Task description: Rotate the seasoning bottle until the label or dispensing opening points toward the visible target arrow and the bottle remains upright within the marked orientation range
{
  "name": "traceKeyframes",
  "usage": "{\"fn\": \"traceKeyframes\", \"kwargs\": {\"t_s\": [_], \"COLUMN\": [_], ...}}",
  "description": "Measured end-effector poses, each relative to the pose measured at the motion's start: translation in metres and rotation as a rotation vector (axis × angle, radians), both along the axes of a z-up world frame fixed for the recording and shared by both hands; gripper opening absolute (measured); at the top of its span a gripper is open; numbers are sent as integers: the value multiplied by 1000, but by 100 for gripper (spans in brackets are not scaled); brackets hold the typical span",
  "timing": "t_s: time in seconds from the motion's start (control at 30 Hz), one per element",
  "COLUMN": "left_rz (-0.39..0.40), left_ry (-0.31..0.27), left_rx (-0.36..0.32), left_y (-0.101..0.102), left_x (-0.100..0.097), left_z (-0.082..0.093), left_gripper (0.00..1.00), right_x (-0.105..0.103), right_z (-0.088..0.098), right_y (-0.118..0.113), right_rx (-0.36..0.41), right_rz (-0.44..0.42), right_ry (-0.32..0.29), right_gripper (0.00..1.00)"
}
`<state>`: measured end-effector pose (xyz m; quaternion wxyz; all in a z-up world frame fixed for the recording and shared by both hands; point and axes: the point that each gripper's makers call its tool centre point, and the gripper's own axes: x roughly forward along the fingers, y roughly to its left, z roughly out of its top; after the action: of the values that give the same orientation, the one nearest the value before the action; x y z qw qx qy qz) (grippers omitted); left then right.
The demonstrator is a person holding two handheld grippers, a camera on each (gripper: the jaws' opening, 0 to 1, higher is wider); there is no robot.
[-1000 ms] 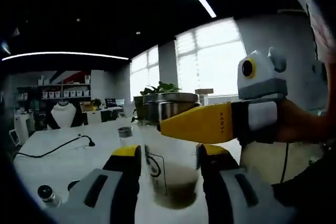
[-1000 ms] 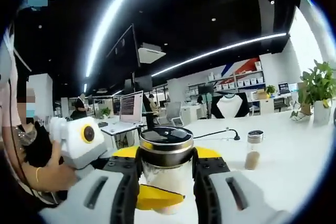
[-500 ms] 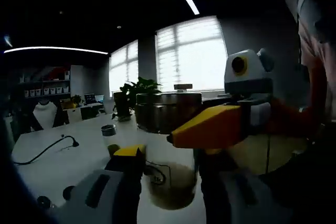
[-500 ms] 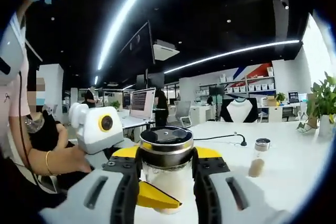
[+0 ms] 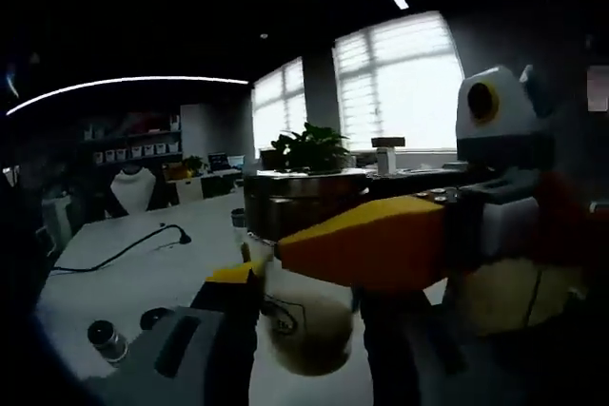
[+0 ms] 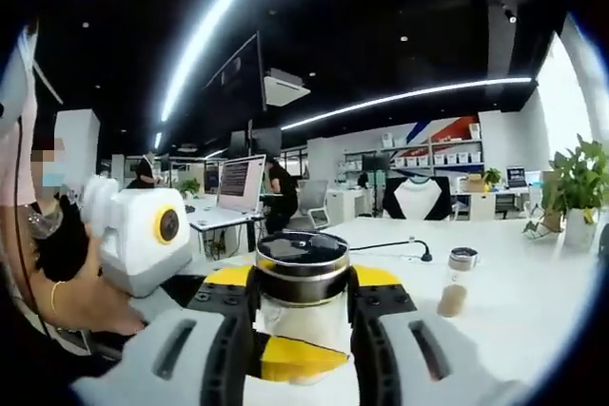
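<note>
The seasoning bottle is clear glass with a brownish fill and a broad metal lid; a dark printed mark faces my left camera. My left gripper is shut on the glass body. My right gripper reaches in from the right, and its yellow finger lies across the bottle just under the lid. In the right gripper view my right gripper is shut on the lid of the bottle. The left gripper holds it lower down. The bottle stands about upright.
A white table carries a second small seasoning bottle, a black cable and two small round things near its edge. A potted plant stands at the far end. A person's hand holds the left gripper.
Both grippers have stayed shut on the bottle. Both views have swung a little, and the right gripper's yellow finger now reaches further across the bottle in the left gripper view.
</note>
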<state>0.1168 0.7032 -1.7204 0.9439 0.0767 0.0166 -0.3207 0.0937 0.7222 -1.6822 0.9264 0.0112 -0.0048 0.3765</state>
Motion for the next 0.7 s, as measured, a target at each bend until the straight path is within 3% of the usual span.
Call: {"fn": "traceKeyframes", "kwargs": {"t_s": [0.1,0.23,0.37,0.53,0.7], "left_rz": [100,157,216,152,-12], "left_ry": [-23,-5,-61,-17,15], "left_rx": [8,-90,21,-9,3], "left_y": [6,7,10,2,-15], "left_x": [0,-1,1,-1,-2], "left_z": [3,8,7,-3,-9], "left_gripper": [44,44,44,44,44], "right_x": [2,5,7,7,10], "right_z": [3,8,7,0,-8], "right_y": [3,3,1,-5,-20], "right_rx": [17,38,73,66,91], "right_rz": [-4,-5,-15,-23,-27], "right_ry": [-2,-5,26,49,78], "right_gripper": [35,35,35,35,35]}}
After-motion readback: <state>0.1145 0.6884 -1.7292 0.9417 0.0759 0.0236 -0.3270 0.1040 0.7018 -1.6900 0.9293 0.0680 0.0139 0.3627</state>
